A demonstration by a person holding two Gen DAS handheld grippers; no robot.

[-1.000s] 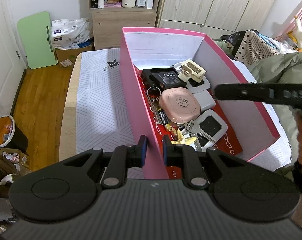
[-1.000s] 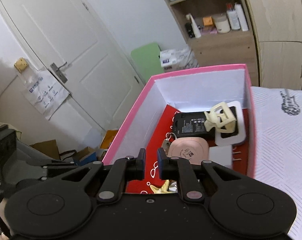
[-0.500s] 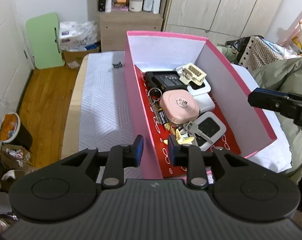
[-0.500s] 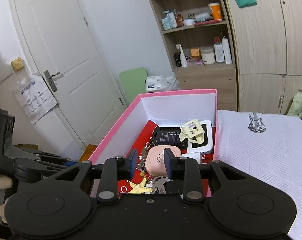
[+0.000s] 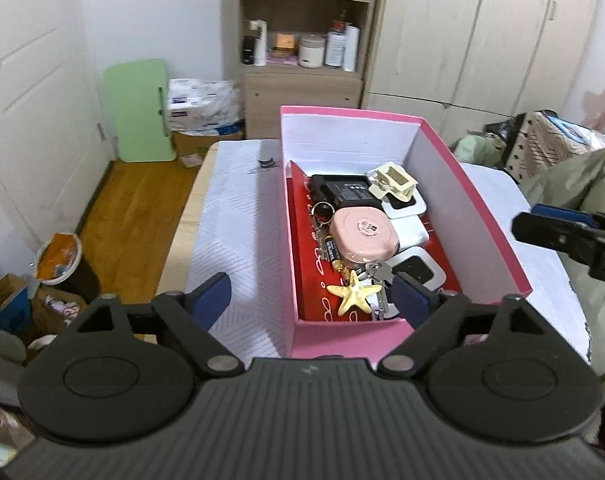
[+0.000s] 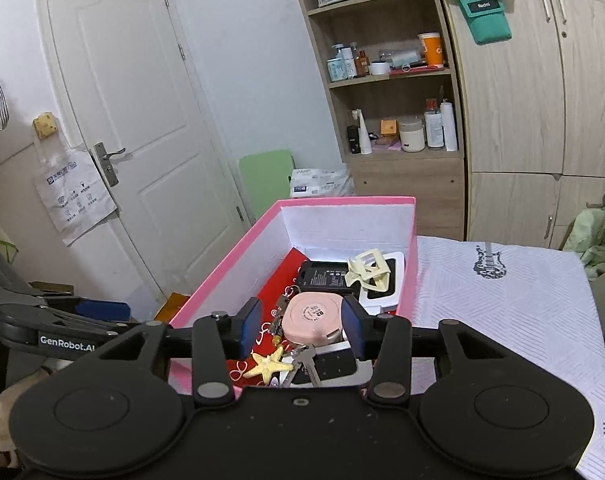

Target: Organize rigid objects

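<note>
Pink box (image 5: 386, 340) on the white patterned bedcover (image 5: 238, 216), packed with small hard items, as we hover both grippers at its near end. Our left gripper (image 5: 312, 300) has just been opening and stands wide, nothing between its fingers; our right gripper (image 6: 300, 320) has likewise been opening, partly spread and empty. Best now, we judge, to back away slowly without nudging the rim. Just beyond the fingers lie the starfish (image 5: 354, 292), then the pink round case (image 5: 362, 236), then the black pack (image 5: 344, 194).
</note>
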